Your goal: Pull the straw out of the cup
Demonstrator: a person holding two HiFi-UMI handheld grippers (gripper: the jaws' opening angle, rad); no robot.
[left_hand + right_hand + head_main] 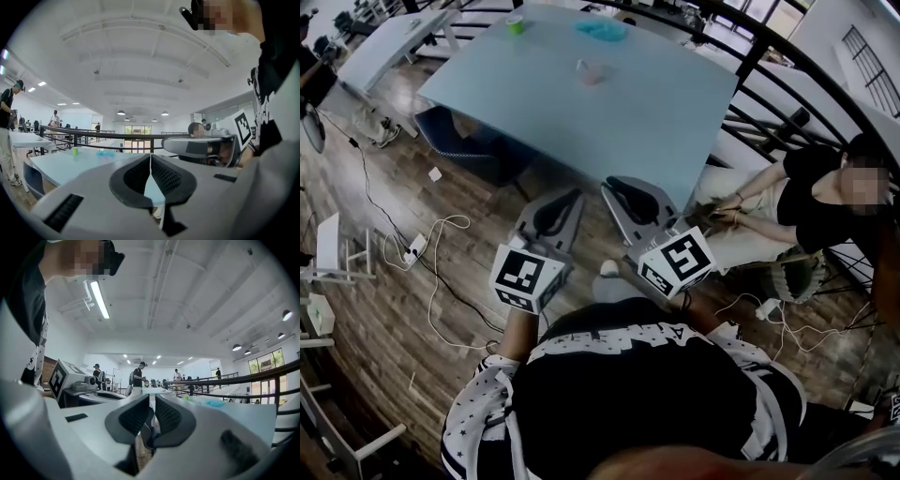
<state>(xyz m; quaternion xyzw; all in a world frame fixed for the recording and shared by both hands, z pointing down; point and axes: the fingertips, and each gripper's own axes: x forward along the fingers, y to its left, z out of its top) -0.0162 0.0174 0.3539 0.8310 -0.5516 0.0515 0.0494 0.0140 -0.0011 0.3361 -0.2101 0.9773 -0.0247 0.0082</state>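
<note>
A small pinkish cup (592, 73) with a straw stands on the far middle of the pale blue table (656, 112); the straw is too small to make out clearly. Both grippers hang close to the person's body, short of the table's near edge and well apart from the cup. My left gripper (577, 195) has its jaws pressed together at the tips (150, 155) with nothing in them. My right gripper (606, 186) shows a narrow gap between its pads (152, 401) and is empty. Neither gripper view shows the cup.
A green cup (515, 24) and a blue object (602, 30) sit at the table's far end. A seated person (811, 202) is to the right of the table. Cables (431, 253) trail over the wooden floor, with a black railing (787, 94) beyond.
</note>
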